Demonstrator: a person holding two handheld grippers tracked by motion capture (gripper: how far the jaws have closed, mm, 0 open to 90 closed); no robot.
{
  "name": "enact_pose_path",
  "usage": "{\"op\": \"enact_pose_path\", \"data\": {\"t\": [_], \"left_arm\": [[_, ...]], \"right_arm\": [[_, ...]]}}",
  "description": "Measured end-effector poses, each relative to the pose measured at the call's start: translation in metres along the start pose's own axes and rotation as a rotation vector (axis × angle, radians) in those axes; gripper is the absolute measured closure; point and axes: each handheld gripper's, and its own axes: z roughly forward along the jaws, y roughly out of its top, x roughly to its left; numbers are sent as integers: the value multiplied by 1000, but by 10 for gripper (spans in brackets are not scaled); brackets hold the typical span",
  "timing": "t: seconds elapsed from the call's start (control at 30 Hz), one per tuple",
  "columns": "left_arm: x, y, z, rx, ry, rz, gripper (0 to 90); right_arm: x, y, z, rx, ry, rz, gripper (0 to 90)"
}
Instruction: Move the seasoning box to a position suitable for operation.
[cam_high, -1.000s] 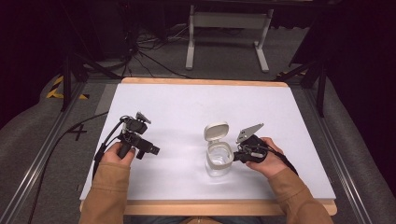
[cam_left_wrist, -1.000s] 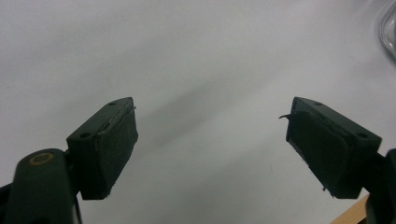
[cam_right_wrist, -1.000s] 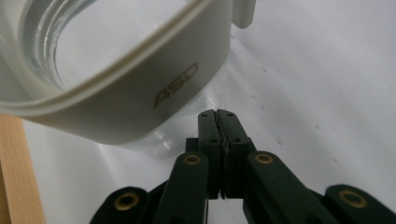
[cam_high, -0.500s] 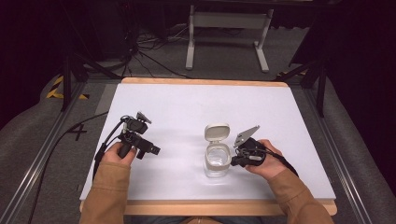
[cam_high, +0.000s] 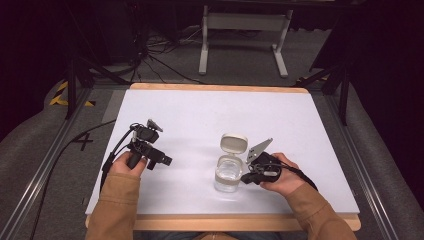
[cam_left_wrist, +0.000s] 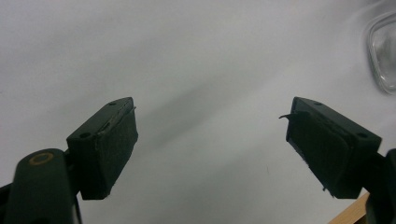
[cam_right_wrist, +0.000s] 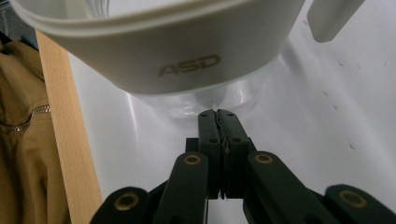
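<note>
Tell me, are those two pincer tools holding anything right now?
No. The left gripper is wide open over bare table. The right gripper has its jaws pressed together with nothing between them, its tip right at the side of the clear container.

A white table (cam_high: 200, 115) carries a clear jar (cam_high: 228, 174).

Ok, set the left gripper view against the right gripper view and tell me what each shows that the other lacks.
Left gripper view alone: the left tool with its jaws spread wide over bare white table, nothing between them. Right gripper view alone: the right tool with its jaws pressed together at the clear container's base, the cream rim marked ASD above, and a tan sleeve. Both share the clear container, the white tabletop and its wooden edge.
</note>
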Motion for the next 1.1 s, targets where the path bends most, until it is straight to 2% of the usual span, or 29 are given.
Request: {"op": "enact_pose_path", "data": {"t": [0.13,0.17,0.2,0.23,0.3,0.33,0.37,0.43,0.5,0.53,0.57,0.67,0.8,1.1], "left_arm": [[0,1,0,-1,-1,-2,167],[0,1,0,-4,0,-1,167],[0,1,0,3,-7,2,167],[0,1,0,3,-7,2,167],[0,0,0,3,-1,0,167],[0,0,0,2,-1,-3,167],[0,0,0,2,-1,-3,167],[0,-1,0,0,1,-5,167],[1,-1,0,4,-2,-6,167],[0,-1,1,4,5,-6,167],[0,-1,1,4,5,-6,167],[0,-3,3,9,9,-9,167],[1,-8,1,12,10,-15,167],[7,-17,-4,3,27,-39,167]], "right_arm": [[-4,-1,-9,-32,-21,25,894],[-6,-2,-16,-55,-38,37,894],[-11,-4,-27,-113,-66,65,894],[-11,-4,-27,-113,-66,65,894],[-15,-3,-38,-182,-105,83,894],[-18,-2,-48,-255,-141,100,894],[-18,-2,-48,-255,-141,100,894],[-22,-1,-56,-340,-165,110,893],[-24,-1,-60,-395,-175,119,892],[-26,-1,-63,-450,-186,130,885],[-26,-1,-63,-450,-186,130,885],[-31,0,-66,-533,-186,136,869],[-31,7,-67,-573,-176,122,873],[-34,14,-64,-575,-159,108,875]]}}
